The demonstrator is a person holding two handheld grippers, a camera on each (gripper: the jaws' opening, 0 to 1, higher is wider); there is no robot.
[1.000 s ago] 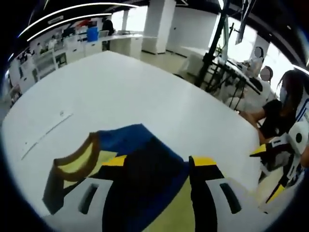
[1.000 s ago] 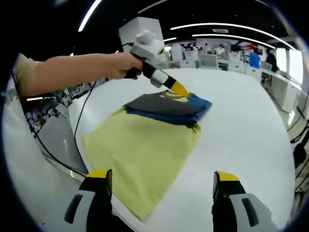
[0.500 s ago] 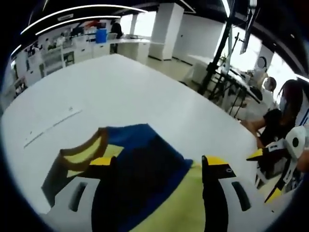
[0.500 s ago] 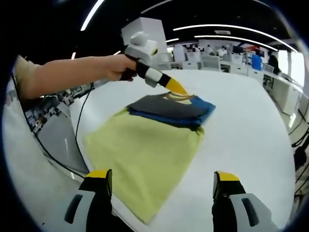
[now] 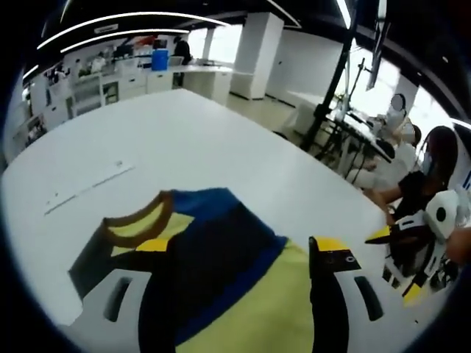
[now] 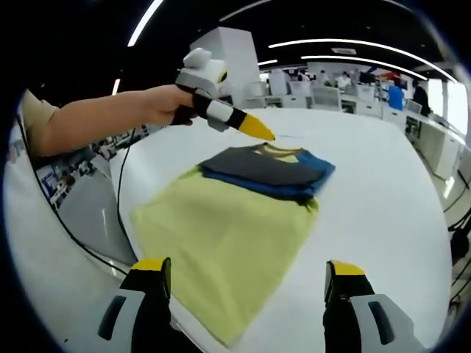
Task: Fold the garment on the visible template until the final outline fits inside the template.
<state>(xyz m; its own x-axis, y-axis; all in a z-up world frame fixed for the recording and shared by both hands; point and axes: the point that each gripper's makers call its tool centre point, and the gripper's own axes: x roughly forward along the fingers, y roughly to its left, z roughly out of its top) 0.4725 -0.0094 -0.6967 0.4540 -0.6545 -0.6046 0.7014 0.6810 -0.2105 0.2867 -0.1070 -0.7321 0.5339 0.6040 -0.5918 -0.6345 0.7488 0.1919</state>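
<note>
Above the folded garment, both the left gripper and right gripper spread wide, empty.

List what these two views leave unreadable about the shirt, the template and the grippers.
- Template: no outline can be made out around the shirt on the table in the right gripper view.
- Shirt's near hem: in the left gripper view, cut off by the bottom edge.
- Left gripper: seen side-on, jaw gap unreadable.
- Marks on table: too small.
</note>
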